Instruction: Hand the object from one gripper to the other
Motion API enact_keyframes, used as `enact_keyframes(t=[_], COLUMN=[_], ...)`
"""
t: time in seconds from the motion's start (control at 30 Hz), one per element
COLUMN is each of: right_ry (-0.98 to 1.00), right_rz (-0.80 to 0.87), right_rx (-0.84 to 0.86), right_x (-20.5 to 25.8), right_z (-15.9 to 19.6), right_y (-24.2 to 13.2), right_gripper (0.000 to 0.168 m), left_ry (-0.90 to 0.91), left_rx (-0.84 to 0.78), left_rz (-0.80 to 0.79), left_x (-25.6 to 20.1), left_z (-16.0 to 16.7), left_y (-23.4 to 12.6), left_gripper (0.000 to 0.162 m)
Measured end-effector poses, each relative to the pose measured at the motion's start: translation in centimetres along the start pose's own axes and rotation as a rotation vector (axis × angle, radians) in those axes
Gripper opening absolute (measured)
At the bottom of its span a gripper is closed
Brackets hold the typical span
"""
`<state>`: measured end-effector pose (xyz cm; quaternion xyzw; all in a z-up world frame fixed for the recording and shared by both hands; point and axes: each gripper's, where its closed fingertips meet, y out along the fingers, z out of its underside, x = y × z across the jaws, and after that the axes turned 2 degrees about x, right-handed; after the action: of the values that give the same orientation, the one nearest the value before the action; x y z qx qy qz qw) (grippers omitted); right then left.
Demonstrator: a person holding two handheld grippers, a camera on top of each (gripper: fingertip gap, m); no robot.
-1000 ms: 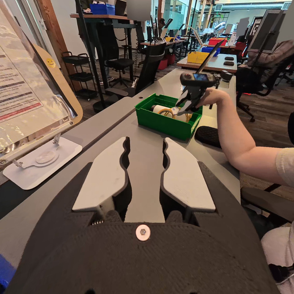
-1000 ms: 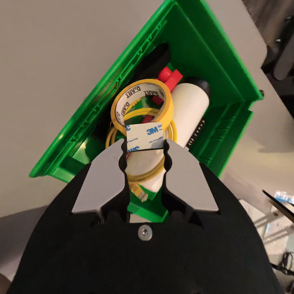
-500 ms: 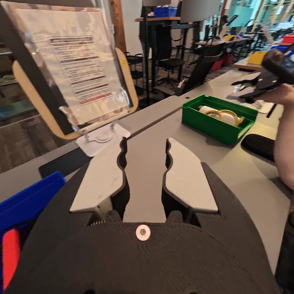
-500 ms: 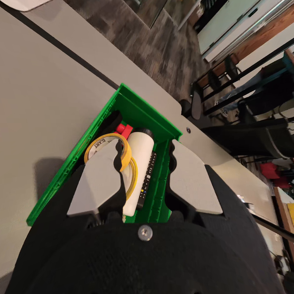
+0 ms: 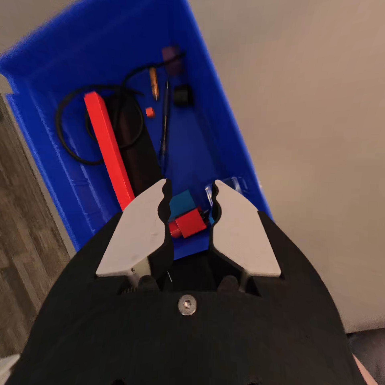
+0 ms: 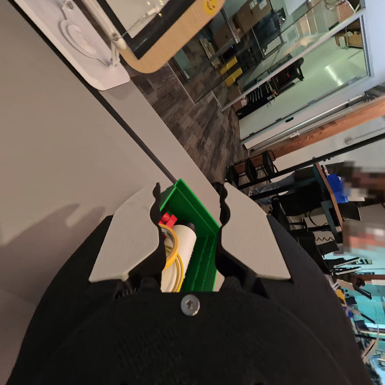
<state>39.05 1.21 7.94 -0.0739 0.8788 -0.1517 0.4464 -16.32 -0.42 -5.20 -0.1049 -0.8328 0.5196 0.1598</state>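
Below left gripper (image 5: 190, 190): small red block (image 5: 190, 226) in blue bin (image 5: 229, 116).

Blue bin (image 5: 220, 108) w/ long red bar (image 5: 108, 150), black cord (image 5: 68, 133), red+teal blocks (image 5: 187, 216). Green bin (image 6: 200, 218): yellow tape (image 6: 173, 248), white tube (image 6: 185, 243). Counter (image 6: 52, 145) grey.

Print on tape roll (image 6: 171, 239), prob. illegible
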Motion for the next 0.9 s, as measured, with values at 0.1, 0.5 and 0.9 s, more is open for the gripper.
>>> enact_keyframes(t=[0.1, 0.5, 0.9], right_ry=[-0.060, -0.117, -0.155], right_rz=[-0.023, -0.074, -0.096], right_rx=[0.025, 0.059, 0.081], right_x=[1.4, 3.5, 4.4], right_z=[-0.6, -1.0, -0.9], right_y=[0.7, 1.9, 2.3], right_gripper=[0.056, 0.056, 0.056], left_ry=[-0.012, -0.139, -0.218], left_rx=[0.127, 0.421, 0.486], left_rz=[0.121, 0.329, 0.349], left_x=[-0.8, -3.4, -3.8], left_z=[1.9, 5.4, 5.7], left_y=[2.5, 5.3, 5.5], left_gripper=[0.038, 0.053, 0.050])
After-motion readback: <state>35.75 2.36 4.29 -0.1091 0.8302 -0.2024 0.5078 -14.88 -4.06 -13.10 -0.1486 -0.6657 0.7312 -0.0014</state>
